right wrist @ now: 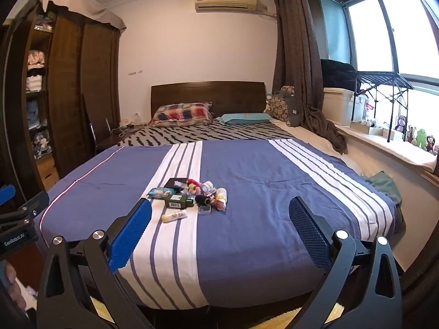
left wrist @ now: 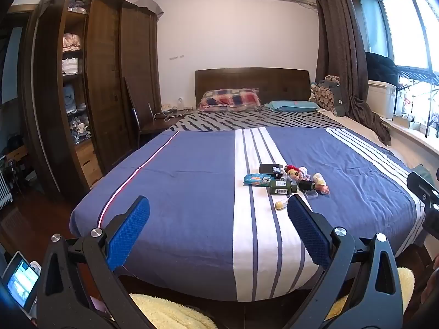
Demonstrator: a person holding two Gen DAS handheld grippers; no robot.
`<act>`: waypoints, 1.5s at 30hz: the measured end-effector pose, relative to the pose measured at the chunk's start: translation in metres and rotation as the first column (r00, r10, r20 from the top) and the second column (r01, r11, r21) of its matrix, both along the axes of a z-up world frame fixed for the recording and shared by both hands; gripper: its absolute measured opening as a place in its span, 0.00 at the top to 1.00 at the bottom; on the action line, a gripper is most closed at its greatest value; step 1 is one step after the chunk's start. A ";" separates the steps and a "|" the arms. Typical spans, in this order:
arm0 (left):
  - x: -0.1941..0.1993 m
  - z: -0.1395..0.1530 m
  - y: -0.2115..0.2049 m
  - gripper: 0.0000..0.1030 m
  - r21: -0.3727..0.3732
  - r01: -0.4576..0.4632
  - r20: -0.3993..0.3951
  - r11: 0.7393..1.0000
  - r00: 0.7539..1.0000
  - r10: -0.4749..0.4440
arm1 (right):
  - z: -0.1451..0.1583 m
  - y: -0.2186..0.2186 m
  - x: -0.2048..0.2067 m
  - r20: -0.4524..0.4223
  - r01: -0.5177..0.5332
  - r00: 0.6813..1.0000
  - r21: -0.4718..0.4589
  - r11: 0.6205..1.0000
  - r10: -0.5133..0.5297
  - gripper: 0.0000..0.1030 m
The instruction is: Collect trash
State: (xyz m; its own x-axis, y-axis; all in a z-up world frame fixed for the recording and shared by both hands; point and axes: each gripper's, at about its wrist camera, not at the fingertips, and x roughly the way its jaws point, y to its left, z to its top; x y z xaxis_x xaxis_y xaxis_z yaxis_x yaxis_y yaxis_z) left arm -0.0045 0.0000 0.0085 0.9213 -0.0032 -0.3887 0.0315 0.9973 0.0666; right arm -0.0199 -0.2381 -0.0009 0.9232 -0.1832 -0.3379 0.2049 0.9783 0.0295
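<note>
Fig.: we see both tongs, left (left wrist: 218, 205) & right (right wrist: 219, 207), spread fully wide, nothing betw. them, held off the bed's (right wrist: 260, 246) foot edge. Trash pile (right wrist: 192, 196) lies on the white stripe, nearer the foot edge than the pillows; green bottle (right wrist: 179, 201) among it.

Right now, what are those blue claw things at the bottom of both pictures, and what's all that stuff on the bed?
Those are two grabbing tools a person holds, one in each hand. Each carries a camera looking out along its fingers, so one picture comes from the left gripper and the other from the right gripper. Both stand wide open and hold nothing. They face a bed with a blue and white striped cover. On it sits a small pile: a dark green bottle, a blue wipes packet, a yellow tube, a small clear tub and other bits too small to name. Nothing has been picked up yet.
</note>
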 end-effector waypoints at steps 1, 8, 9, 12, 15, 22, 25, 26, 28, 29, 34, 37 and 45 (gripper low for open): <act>0.000 0.000 0.000 0.08 0.000 0.000 0.000 1.000 1.000 0.000 | 0.000 0.000 0.000 0.001 0.000 1.000 0.000 1.000 0.000 0.03; 0.000 -0.002 0.000 0.08 0.001 -0.004 0.002 1.000 1.000 0.004 | -0.002 0.001 0.002 -0.007 -0.002 1.000 0.003 1.000 0.002 0.03; 0.001 -0.002 0.000 0.08 0.001 -0.004 0.001 1.000 1.000 0.004 | 0.000 0.000 0.000 -0.006 -0.003 1.000 0.004 1.000 0.003 0.03; 0.002 -0.002 0.000 0.08 0.001 -0.006 0.000 1.000 1.000 0.006 | 0.000 0.001 0.001 -0.001 -0.002 1.000 0.002 1.000 0.002 0.03; 0.002 -0.003 0.000 0.08 0.002 -0.007 0.000 1.000 1.000 0.007 | -0.001 0.001 0.001 0.001 -0.001 1.000 -0.001 1.000 0.001 0.03; 0.003 -0.004 0.002 0.08 0.001 -0.009 0.001 1.000 1.000 0.009 | -0.003 -0.001 0.001 -0.004 -0.004 1.000 -0.001 1.000 0.004 0.03; 0.003 -0.004 0.003 0.08 0.000 -0.008 0.001 1.000 1.000 0.008 | -0.004 -0.001 0.001 -0.005 -0.004 1.000 0.002 1.000 0.004 0.03; 0.003 -0.004 0.002 0.08 0.000 -0.008 0.001 1.000 1.000 0.008 | -0.003 -0.001 0.002 -0.005 -0.004 1.000 0.002 1.000 0.004 0.03; 0.003 -0.005 0.002 0.08 0.000 -0.008 0.001 1.000 1.000 0.008 | -0.005 -0.002 0.002 -0.004 -0.007 1.000 0.007 1.000 0.007 0.03; 0.003 -0.005 0.003 0.08 0.000 -0.010 0.001 1.000 1.000 0.010 | -0.005 -0.001 0.002 -0.004 -0.009 1.000 0.008 1.000 0.009 0.03; 0.012 -0.012 0.005 0.08 0.005 -0.019 -0.015 1.000 1.000 0.019 | -0.013 -0.006 0.014 -0.009 -0.024 1.000 0.051 0.998 0.024 0.03; 0.020 -0.017 0.004 0.08 0.016 -0.023 -0.028 1.000 0.999 0.023 | -0.018 -0.008 0.020 -0.016 -0.038 0.999 0.072 0.997 0.039 0.03; 0.053 -0.040 0.002 0.08 0.020 -0.022 -0.094 1.000 0.995 0.024 | -0.039 -0.017 0.048 -0.092 -0.042 0.994 0.094 0.995 0.050 0.03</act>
State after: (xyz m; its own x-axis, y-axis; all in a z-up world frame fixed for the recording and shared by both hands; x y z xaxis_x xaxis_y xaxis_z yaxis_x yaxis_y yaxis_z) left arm 0.0484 0.0022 -0.0310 0.8805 0.0262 -0.4733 0.0153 0.9964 0.0838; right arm 0.0285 -0.2551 -0.0403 0.8932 -0.1056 -0.4371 0.1659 0.9808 0.1020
